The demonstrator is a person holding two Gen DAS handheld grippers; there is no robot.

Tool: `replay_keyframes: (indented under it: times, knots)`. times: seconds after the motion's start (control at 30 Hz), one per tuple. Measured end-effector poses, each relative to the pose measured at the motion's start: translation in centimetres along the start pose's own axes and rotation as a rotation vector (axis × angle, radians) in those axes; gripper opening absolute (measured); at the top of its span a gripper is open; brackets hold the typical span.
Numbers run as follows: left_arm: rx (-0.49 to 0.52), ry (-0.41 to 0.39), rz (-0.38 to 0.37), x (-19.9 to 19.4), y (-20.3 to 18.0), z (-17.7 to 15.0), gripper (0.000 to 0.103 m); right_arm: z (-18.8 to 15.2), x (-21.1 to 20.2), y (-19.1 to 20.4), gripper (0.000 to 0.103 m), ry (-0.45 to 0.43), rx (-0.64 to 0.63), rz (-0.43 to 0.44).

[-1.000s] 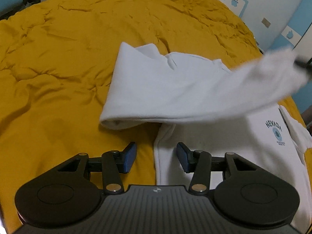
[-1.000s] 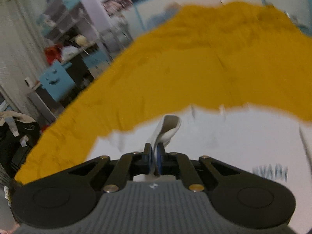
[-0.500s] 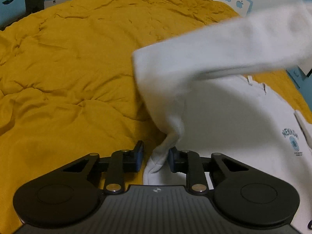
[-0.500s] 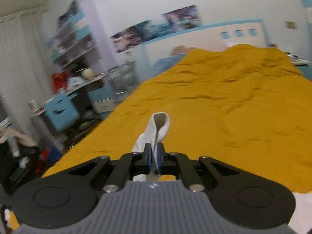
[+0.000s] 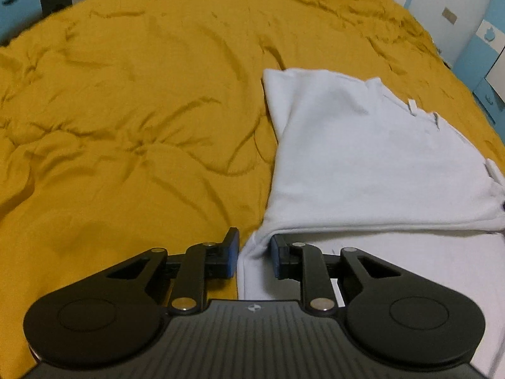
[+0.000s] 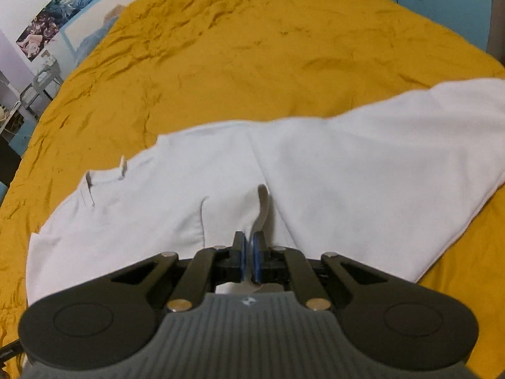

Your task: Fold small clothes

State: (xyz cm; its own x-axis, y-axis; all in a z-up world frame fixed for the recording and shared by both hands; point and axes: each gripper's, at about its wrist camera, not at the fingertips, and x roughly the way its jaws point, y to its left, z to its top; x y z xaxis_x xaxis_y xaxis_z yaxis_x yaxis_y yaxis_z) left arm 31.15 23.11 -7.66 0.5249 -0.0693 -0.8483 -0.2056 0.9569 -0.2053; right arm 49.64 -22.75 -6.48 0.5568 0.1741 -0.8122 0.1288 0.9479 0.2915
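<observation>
Across the whole of both views spreads the bed (image 5: 126, 126), covered in a mustard-yellow quilt whose soft, puffy surface is creased into long wrinkles. On it, filling the right half of the left wrist view and the middle band of the right wrist view, lies the white garment (image 5: 363, 158), a matte cotton-like knit. Half a second ago its upper layer hung in the air as a blurred band drawn across the frame; now that layer lies flat on the lower layer, making a neat trapezoid with a crisp horizontal edge. I judge that one fold has just been laid and only needs releasing and smoothing. At the bottom centre of the left view, the left hand-held gripper (image 5: 252, 257) has its blue-padded jaws parted, straddling the bunched left edge of the cloth without pinching it. At the bottom centre of the right view, the right hand-held gripper (image 6: 248, 257) is closed on a thin raised ridge of the fabric, which stands up just ahead of the pads.
</observation>
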Motion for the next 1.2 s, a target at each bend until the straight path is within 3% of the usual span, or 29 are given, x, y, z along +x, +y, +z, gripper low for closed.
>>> replay_keyframes:
  times: [0.1, 0.2, 0.27, 0.47, 0.57, 0.67, 0.73, 0.77, 0.8, 0.87, 0.97, 1.03, 1.1, 1.2]
  knots:
    - [0.004, 0.007, -0.068, -1.6, 0.7, 0.8, 0.029, -0.4, 1.2, 0.3, 0.000, 0.003, -0.054, -0.006]
    - [-0.030, -0.067, -0.135, -3.3, 1.4, 2.7, 0.042, -0.5, 1.9, 0.3, 0.000, 0.009, -0.062, 0.012]
    - [-0.070, -0.114, -0.142, -3.3, 1.6, 4.6, 0.044, -1.5, 1.7, -0.8, 0.001, 0.008, -0.054, 0.028]
    - [-0.320, -0.132, -0.230, 2.1, 2.8, 9.2, 0.044, -1.7, 0.1, -2.3, 0.007, 0.002, -0.048, 0.088]
    - [-0.415, -0.121, -0.239, 5.4, 3.1, 10.4, 0.044, -1.5, -0.1, -2.9, 0.021, 0.006, -0.029, 0.138]
    - [-0.481, -0.101, -0.244, 8.3, 3.3, 11.1, 0.043, -1.1, 0.0, -3.1, 0.023, 0.008, -0.022, 0.177]
    - [-0.483, -0.103, -0.264, 9.5, 3.0, 11.2, 0.032, -1.1, 0.3, -3.0, 0.023, 0.006, -0.035, 0.182]
    - [-0.473, -0.113, -0.274, 9.5, 2.8, 11.1, 0.019, -1.2, 0.5, -2.8, 0.015, 0.005, -0.042, 0.178]
    - [-0.464, -0.129, -0.281, 9.4, 2.7, 11.2, 0.005, -1.3, 0.7, -2.8, 0.002, 0.001, -0.049, 0.167]
    - [-0.417, -0.184, -0.307, 8.0, 2.4, 11.5, 0.004, -1.6, 0.7, -2.7, 0.002, -0.012, -0.060, 0.142]
    - [-0.302, -0.273, -0.357, 5.2, 2.7, 12.4, 0.004, -1.5, -0.9, -3.1, 0.001, -0.069, -0.050, 0.171]
    - [-0.235, -0.282, -0.330, 4.3, 3.0, 13.2, 0.004, -1.4, -1.9, -3.3, 0.001, -0.116, -0.050, 0.187]
    - [-0.195, -0.259, -0.243, 4.7, 3.3, 13.6, 0.003, -1.4, -2.1, -3.3, 0.001, -0.128, -0.049, 0.182]
    - [-0.278, -0.221, -0.129, 5.4, 4.4, 13.4, 0.011, -1.7, -0.8, -3.1, 0.003, -0.107, -0.085, 0.108]
